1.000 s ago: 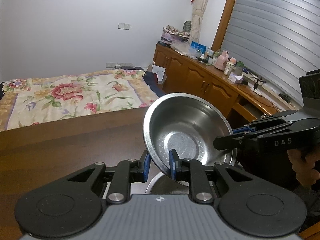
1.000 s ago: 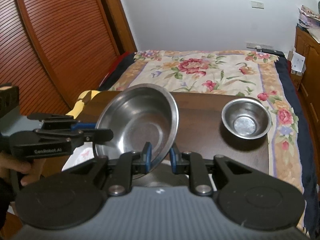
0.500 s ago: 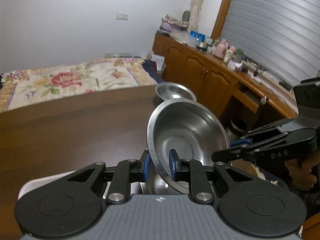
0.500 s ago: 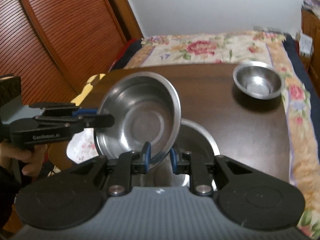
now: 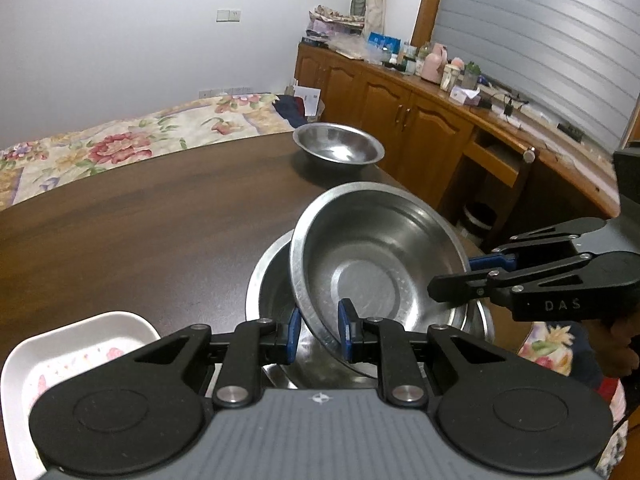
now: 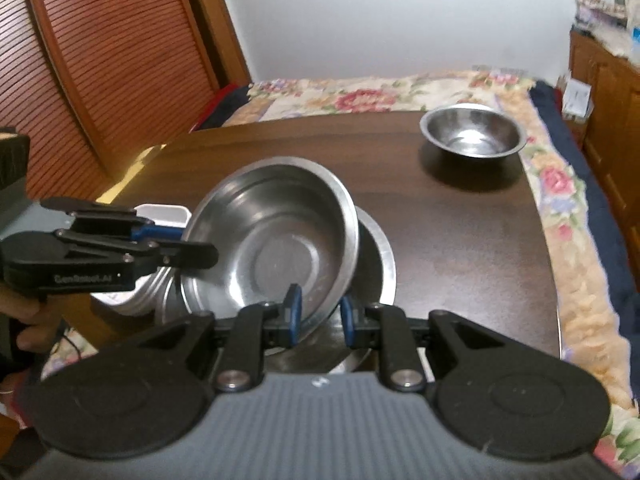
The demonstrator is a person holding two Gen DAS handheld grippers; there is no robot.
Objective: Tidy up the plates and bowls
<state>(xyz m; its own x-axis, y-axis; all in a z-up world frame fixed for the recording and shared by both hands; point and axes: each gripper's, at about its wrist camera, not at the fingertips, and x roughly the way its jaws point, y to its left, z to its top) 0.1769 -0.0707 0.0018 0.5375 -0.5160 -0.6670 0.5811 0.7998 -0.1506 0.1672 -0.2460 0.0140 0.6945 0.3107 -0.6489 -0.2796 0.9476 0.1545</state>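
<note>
Both grippers hold one medium steel bowl [image 5: 372, 264] by opposite sides of its rim. My left gripper [image 5: 318, 332] is shut on its near rim; my right gripper [image 6: 318, 312] is shut on the other side and shows in the left wrist view [image 5: 476, 276]. The bowl [image 6: 276, 256] is tilted and sits low over a larger steel bowl [image 5: 268, 280] on the dark wooden table [image 5: 132, 232]. The larger bowl [image 6: 380, 264] is partly hidden under it. A small steel bowl [image 5: 338, 148] stands farther back near the table's edge [image 6: 472, 134].
A white floral rectangular plate [image 5: 76, 356] lies at the table's near left, and shows behind the left gripper in the right wrist view [image 6: 164, 214]. A flowered bedspread [image 5: 120, 140] lies beyond the table. Wooden cabinets [image 5: 400, 112] stand to the right.
Both grippers have lowered the medium bowl from up in the air down over the larger bowl. The views have tipped downward toward the table.
</note>
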